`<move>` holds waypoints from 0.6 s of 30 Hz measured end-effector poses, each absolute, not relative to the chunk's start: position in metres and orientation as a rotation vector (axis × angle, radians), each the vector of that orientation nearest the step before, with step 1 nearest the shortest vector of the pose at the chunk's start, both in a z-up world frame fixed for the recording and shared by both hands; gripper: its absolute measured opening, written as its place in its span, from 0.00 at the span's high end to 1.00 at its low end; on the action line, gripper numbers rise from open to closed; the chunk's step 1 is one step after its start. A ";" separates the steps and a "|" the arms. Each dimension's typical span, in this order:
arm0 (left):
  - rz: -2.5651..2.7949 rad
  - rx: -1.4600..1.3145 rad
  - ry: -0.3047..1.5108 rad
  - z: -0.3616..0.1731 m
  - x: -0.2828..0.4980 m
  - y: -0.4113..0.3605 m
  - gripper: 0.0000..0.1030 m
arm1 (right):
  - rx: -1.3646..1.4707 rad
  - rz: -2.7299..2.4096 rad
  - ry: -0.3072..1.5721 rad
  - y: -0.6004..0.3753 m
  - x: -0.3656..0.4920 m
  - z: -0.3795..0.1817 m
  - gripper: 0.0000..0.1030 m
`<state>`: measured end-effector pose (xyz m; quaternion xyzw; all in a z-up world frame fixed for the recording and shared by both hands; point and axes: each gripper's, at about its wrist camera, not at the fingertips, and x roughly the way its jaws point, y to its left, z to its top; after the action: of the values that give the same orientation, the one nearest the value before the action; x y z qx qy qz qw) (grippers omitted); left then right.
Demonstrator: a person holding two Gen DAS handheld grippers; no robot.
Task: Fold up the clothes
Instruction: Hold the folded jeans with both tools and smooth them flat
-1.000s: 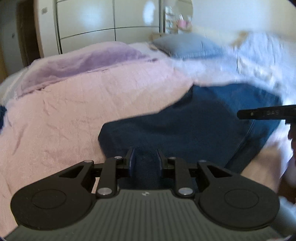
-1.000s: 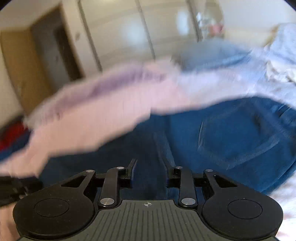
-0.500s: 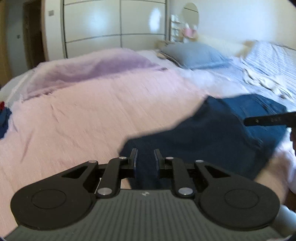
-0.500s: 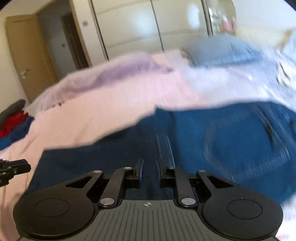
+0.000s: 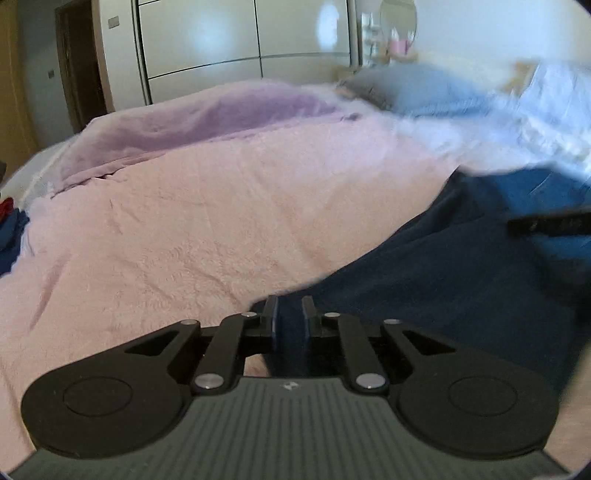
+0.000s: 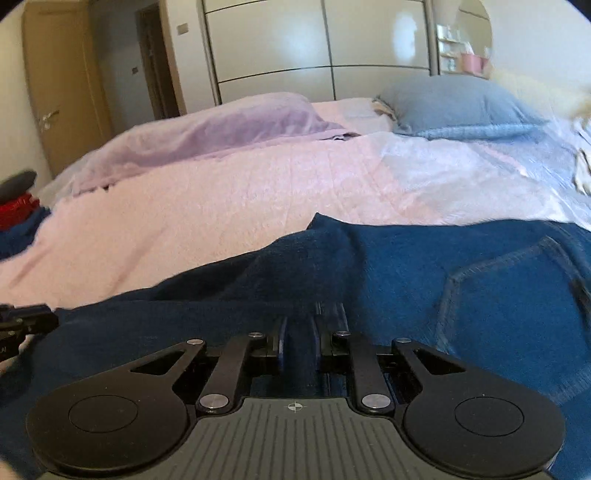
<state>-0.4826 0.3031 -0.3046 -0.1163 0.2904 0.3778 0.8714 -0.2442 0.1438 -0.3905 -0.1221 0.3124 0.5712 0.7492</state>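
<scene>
Nearest each lens, 2 black grippers pinch the same garment. Left gripper: its jaws have just been closing, and dark blue cloth is clamped between the pads, with a corner of the fabric drawn up into the gap. Right gripper: jaws likewise narrowed onto a raised ridge of the same cloth. The right gripper's tip also shows at the right edge of the left wrist view, and the left gripper's tip at the left edge of the right wrist view; white lettering on both tips is too blurred to read.

Jeans: dark blue denim, lying on the near part of the pink blanket. A back pocket with lighter double stitching shows to the right, and the surface is rumpled into soft folds toward the left. No brand tag or legible label can be made out.

Left of the blanket, a red and blue pile of clothes sits at the bed's edge. Farther back lie a lilac blanket and, to the right, a blue-grey pillow. Beyond the bed stand a white wardrobe, a round mirror and a wooden door.
</scene>
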 end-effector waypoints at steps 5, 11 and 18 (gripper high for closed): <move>0.659 -0.259 0.641 -0.295 -0.504 0.244 0.91 | -0.265 1.269 0.684 0.087 -0.260 -0.381 0.84; 0.727 -0.229 0.685 -0.325 -0.500 0.225 0.91 | -0.417 1.268 0.643 0.072 -0.279 -0.411 0.85; 0.789 -0.225 0.667 -0.299 -0.511 0.206 0.92 | -0.387 1.255 0.660 0.065 -0.280 -0.394 0.84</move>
<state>-0.5108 0.2062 -0.2993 -0.1071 0.3181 0.3762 0.8636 -0.2799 0.0648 -0.3944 -0.1766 0.3012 0.5724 0.7419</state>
